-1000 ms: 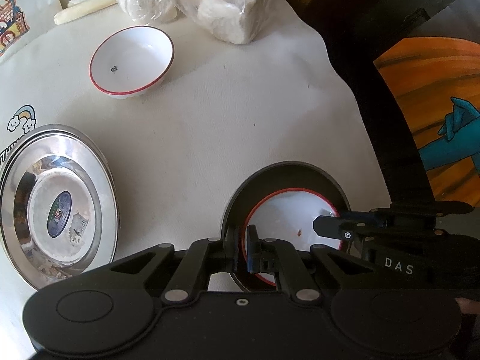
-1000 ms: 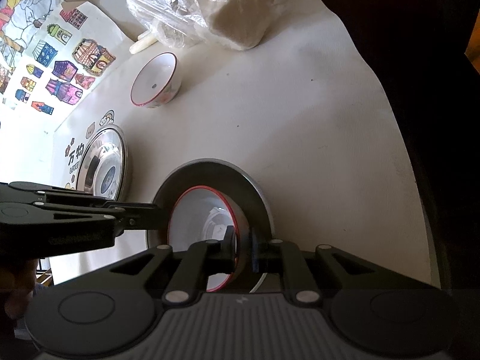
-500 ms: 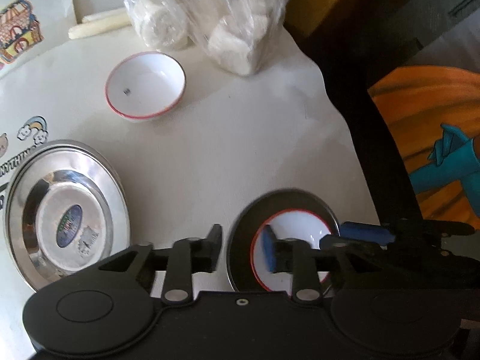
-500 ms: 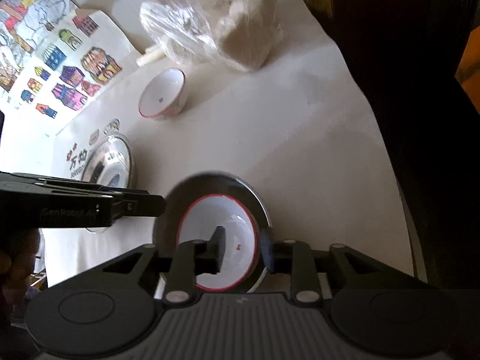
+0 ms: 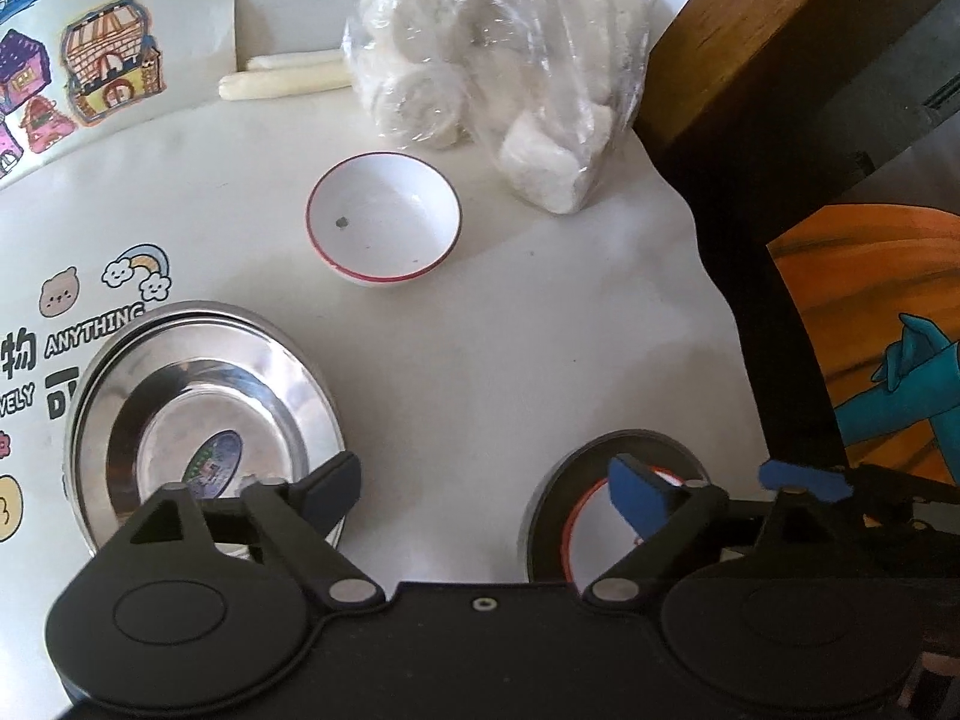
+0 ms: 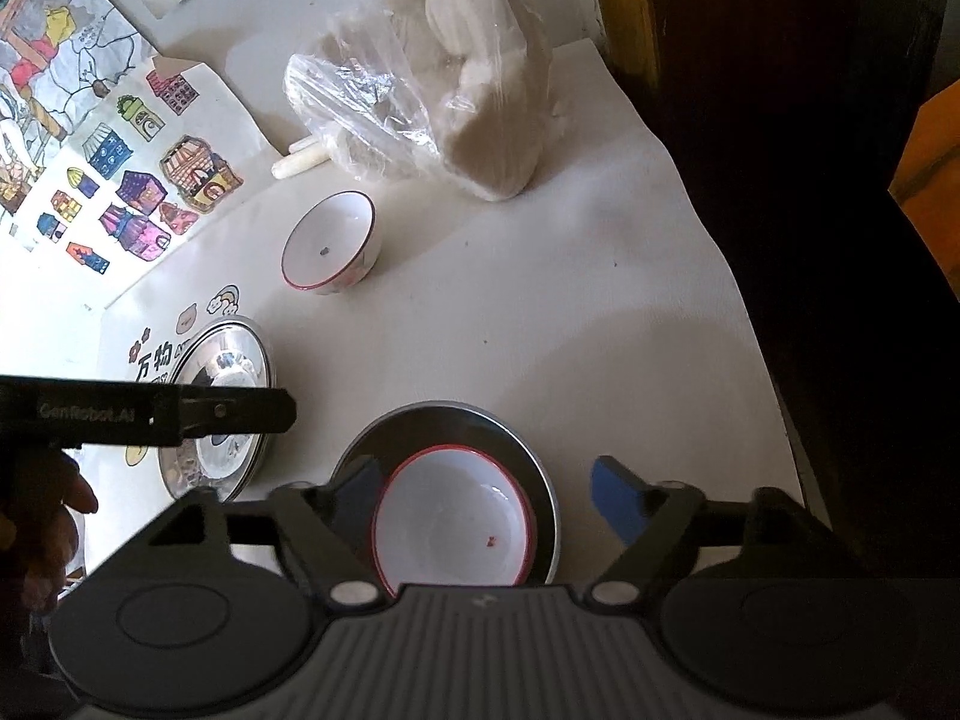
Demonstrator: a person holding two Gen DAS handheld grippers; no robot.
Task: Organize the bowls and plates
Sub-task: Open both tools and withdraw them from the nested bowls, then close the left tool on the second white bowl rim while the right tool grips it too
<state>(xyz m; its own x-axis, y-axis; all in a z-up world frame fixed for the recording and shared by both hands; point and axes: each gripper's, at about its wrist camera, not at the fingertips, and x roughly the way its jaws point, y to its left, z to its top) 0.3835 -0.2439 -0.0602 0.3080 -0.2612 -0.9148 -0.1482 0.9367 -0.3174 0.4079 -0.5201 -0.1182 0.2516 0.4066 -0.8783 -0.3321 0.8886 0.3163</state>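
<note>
Both grippers, left (image 5: 486, 492) and right (image 6: 492, 495), gape wide, empty, above a red-rimmed bowl (image 6: 453, 525) sitting in a dark plate (image 6: 444, 426).

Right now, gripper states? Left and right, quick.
Left gripper: open, holding nothing, above the cloth.
Right gripper: open, holding nothing; the red-rimmed bowl sits free on the dark plate.
</note>
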